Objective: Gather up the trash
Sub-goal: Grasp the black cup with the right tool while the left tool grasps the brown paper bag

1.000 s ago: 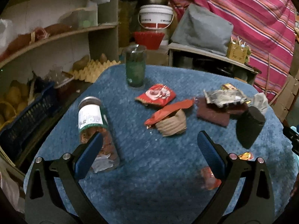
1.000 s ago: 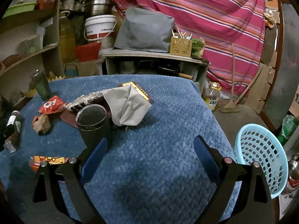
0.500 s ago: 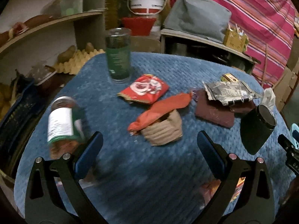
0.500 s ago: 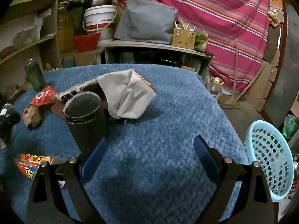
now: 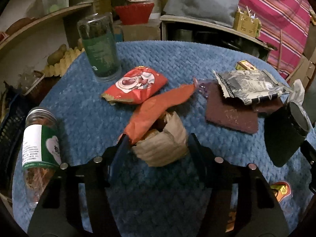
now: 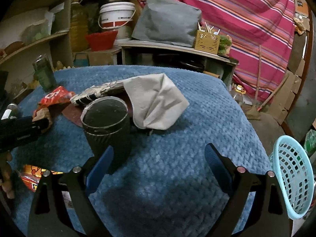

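Note:
A crumpled brown paper wad lies on the blue table cover under a strip of orange wrapper. My left gripper straddles the wad; its jaws are closing and both pads touch the wad's sides. A red snack bag, a silver wrapper and a yellow-orange wrapper lie around. My right gripper hangs open over bare cover, nothing between its fingers. A black cup stands just beyond its left finger, with a grey crumpled cloth behind.
A light-blue basket stands off the table's right edge. A labelled jar lies on its side at the left, a green glass jar stands at the back. A dark red mat lies under the silver wrapper. Shelves crowd the left.
My left gripper moved forward and down to the brown paper wad and its jaws narrowed around it. The right gripper crept closer to the black cup, still open.

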A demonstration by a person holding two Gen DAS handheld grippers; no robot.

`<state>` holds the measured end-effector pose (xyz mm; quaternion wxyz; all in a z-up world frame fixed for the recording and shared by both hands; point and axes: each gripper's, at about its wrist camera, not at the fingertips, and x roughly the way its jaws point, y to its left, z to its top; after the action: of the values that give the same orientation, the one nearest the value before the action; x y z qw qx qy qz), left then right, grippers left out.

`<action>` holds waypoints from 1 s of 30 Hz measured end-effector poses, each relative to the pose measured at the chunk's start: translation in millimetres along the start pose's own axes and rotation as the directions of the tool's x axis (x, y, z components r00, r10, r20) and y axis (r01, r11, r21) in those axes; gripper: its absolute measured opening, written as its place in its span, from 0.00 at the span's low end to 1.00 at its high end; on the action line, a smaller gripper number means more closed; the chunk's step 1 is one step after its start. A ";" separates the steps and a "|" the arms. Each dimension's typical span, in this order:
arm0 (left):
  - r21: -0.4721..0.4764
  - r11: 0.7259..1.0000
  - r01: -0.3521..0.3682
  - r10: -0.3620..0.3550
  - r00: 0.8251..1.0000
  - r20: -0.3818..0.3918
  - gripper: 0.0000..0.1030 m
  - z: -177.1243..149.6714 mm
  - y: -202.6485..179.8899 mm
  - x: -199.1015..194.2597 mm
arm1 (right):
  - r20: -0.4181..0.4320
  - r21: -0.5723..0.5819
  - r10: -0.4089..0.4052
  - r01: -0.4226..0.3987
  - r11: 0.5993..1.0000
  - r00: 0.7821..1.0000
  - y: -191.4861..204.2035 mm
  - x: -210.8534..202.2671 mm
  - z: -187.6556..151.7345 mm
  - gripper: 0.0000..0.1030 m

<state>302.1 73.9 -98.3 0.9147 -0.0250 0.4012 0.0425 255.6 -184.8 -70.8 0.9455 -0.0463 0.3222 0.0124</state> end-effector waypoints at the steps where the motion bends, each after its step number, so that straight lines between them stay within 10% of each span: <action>1: 0.002 1.000 0.007 -0.007 1.000 0.006 0.53 -0.6 0.4 -2.8 | 0.001 -0.002 0.005 -0.005 1.000 1.000 1.3 0.1 0.8 0.89; 5: 0.022 0.999 0.031 -0.032 0.999 0.020 0.44 -4.0 -1.0 -18.6 | 0.003 -0.005 0.038 -0.038 0.999 0.999 8.1 -1.6 4.9 0.89; 7: 0.039 0.998 0.045 -0.046 0.999 0.024 0.24 -6.6 -2.1 -26.2 | 0.004 -0.007 0.055 -0.055 0.998 0.999 13.1 -2.9 6.6 0.89; 12: 0.056 0.997 0.058 -0.059 0.998 0.029 0.19 -11.4 0.9 -37.6 | 0.001 -0.034 0.072 -0.072 0.997 0.997 28.2 -3.4 7.8 0.89; 14: 0.048 0.997 0.057 -0.058 0.998 0.020 0.21 -12.9 5.6 -37.0 | -0.001 -0.052 0.067 -0.067 0.996 0.998 34.9 -0.9 8.9 0.89; 18: 0.012 1.000 0.014 -0.014 1.000 0.027 0.63 -11.5 10.3 -35.0 | -0.017 -0.062 0.048 -0.049 0.997 0.999 41.9 6.9 12.4 0.89; 30: -0.013 0.999 0.035 -0.035 0.999 -0.026 0.60 -7.3 -2.2 -7.3 | -0.050 -0.039 0.161 -0.162 0.986 0.986 39.0 17.9 18.5 0.54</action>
<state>292.1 70.7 -97.9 0.9097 -0.0382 0.4126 0.0285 278.9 -144.4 -70.2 0.9324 -0.0403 0.3464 0.0947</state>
